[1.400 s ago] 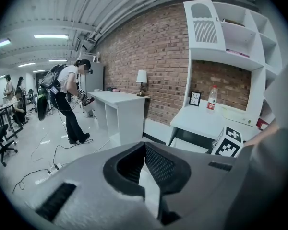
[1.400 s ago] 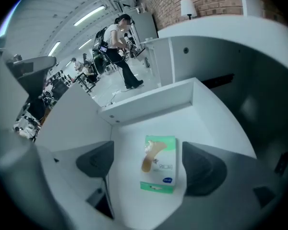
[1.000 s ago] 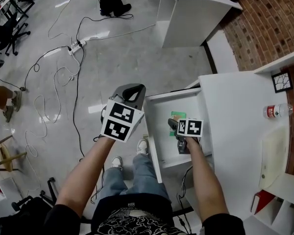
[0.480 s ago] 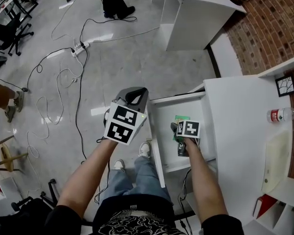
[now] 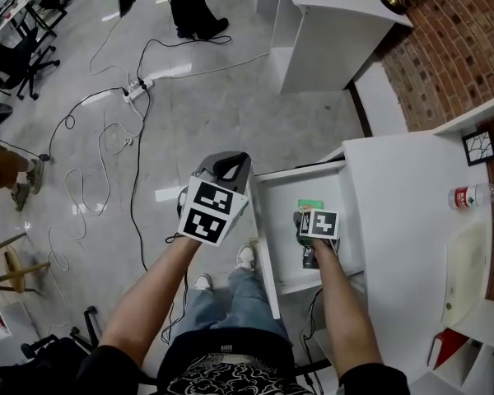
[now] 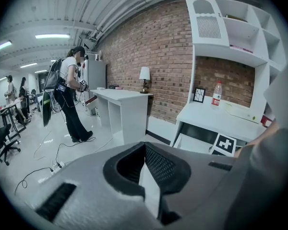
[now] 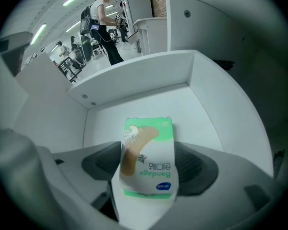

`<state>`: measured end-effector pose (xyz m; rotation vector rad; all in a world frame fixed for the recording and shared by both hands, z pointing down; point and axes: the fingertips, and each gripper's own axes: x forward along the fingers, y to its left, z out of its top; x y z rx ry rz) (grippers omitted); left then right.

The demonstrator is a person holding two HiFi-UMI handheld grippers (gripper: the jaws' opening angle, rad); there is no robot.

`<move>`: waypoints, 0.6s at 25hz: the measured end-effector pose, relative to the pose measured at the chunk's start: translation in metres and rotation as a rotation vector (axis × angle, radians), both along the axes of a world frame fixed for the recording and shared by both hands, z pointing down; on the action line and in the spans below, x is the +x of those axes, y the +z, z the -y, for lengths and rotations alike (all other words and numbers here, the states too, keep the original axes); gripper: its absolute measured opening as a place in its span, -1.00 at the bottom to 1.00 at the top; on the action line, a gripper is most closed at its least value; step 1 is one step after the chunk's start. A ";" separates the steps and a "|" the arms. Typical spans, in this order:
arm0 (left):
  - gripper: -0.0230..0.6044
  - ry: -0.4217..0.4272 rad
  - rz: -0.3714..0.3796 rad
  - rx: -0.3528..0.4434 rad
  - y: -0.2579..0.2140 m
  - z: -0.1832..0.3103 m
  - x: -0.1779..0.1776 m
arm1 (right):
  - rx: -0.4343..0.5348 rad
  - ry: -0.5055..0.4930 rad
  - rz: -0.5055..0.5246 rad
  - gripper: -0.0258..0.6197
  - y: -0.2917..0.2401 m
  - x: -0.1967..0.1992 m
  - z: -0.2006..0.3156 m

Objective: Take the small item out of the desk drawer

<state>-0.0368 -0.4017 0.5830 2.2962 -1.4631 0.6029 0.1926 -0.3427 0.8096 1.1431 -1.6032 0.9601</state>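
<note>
Drawer (image 5: 281,252) pulled open, and a bandage box (image 7: 148,147) lies inside, toward its 12 o'clock end. Right gripper (image 7: 149,169) has just been closing, pads now pressing both sides of that box. Left gripper (image 6: 145,144), at the drawer's 9 o'clock, hangs pinched together on nothing.

Showing green and white with a tan printed strip on the bandage box (image 7: 148,159); gleaming plain white across the drawer (image 7: 134,94); displaying red-brown brickwork on the wall (image 5: 453,48) at one o'clock.
</note>
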 end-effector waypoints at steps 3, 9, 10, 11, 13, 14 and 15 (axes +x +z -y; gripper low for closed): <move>-0.91 -0.006 -0.001 0.005 -0.009 0.002 -0.002 | 0.027 0.004 0.019 0.15 -0.015 -0.001 0.006; -0.91 -0.025 -0.011 0.029 -0.035 -0.002 -0.009 | 0.095 -0.012 0.053 0.15 -0.053 -0.017 0.014; -0.91 -0.029 -0.014 0.032 -0.039 -0.003 -0.011 | 0.106 -0.018 0.057 0.15 -0.060 -0.021 0.015; -0.91 -0.033 -0.016 0.035 -0.044 -0.004 -0.013 | 0.116 -0.022 0.061 0.15 -0.067 -0.025 0.016; -0.91 -0.038 -0.019 0.042 -0.054 -0.006 -0.017 | 0.137 -0.030 0.068 0.15 -0.083 -0.031 0.016; -0.91 -0.041 -0.021 0.047 -0.060 -0.008 -0.019 | 0.148 -0.032 0.071 0.15 -0.092 -0.034 0.017; -0.91 -0.045 -0.024 0.051 -0.065 -0.009 -0.022 | 0.160 -0.034 0.075 0.14 -0.100 -0.037 0.018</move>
